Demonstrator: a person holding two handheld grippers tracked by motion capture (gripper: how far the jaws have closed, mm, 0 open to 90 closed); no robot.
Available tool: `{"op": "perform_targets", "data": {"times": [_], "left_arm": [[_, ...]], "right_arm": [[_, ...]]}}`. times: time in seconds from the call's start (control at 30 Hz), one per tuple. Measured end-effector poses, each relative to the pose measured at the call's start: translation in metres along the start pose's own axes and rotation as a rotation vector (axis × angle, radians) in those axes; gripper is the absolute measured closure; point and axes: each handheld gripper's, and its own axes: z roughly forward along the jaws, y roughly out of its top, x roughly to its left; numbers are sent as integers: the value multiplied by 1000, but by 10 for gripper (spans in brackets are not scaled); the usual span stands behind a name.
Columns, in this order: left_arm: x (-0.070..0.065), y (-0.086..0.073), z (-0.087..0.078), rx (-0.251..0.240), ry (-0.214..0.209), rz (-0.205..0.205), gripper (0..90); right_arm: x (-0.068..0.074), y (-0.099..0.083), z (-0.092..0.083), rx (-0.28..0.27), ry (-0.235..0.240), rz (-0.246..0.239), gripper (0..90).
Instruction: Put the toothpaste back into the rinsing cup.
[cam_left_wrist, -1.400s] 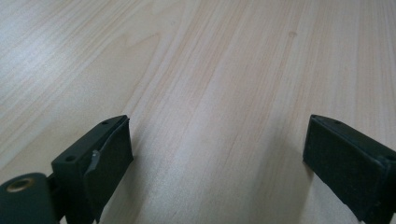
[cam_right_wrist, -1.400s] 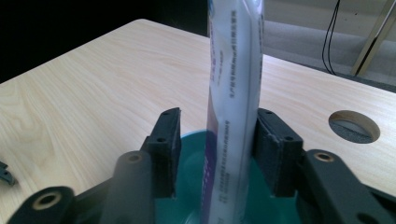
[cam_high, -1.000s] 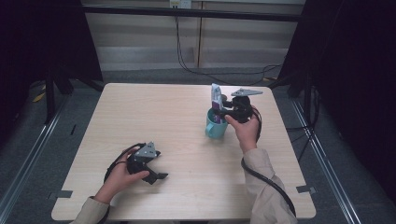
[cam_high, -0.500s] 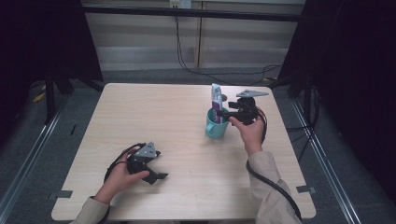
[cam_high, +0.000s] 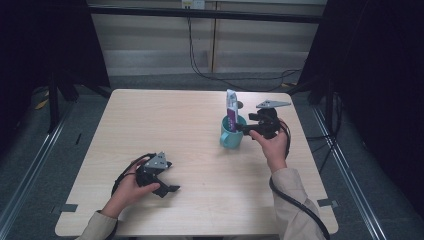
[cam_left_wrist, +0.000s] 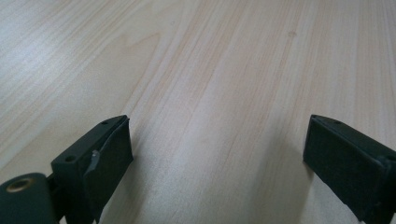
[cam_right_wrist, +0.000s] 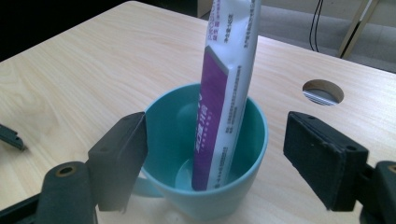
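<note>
tube (cam_right_wrist: 225, 88) upright in teal mug (cam_high: 231, 134), frame ctr-right. right gripper (cam_right_wrist: 219, 161) jaws spread beside mug, likely post-release; next: back off. left gripper (cam_left_wrist: 217, 168) jaws spread, idle lower left.

My pale wooden desk (cam_high: 165, 125) stands on a grey floor (cam_high: 75, 105); a round cable hole (cam_right_wrist: 323, 91) pierces the desk near its far edge; black cables (cam_high: 200, 55) hang before the wall panels (cam_high: 150, 40) beyond me.
</note>
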Motion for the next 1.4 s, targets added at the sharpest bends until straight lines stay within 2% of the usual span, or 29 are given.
{"op": "perform_targets", "data": {"times": [0.4,0.53,1.07,1.4], "left_arm": [[0,0,0,0,2,-2,77],[0,0,0,0,2,-1,77],[0,0,0,0,2,-2,77],[0,0,0,0,1,-1,77]], "right_arm": [[3,-11,-18,18,14,-38,206],[5,-16,-21,22,20,-35,200],[10,-43,-26,67,40,-68,189],[8,-61,-29,87,43,-61,188]]}}
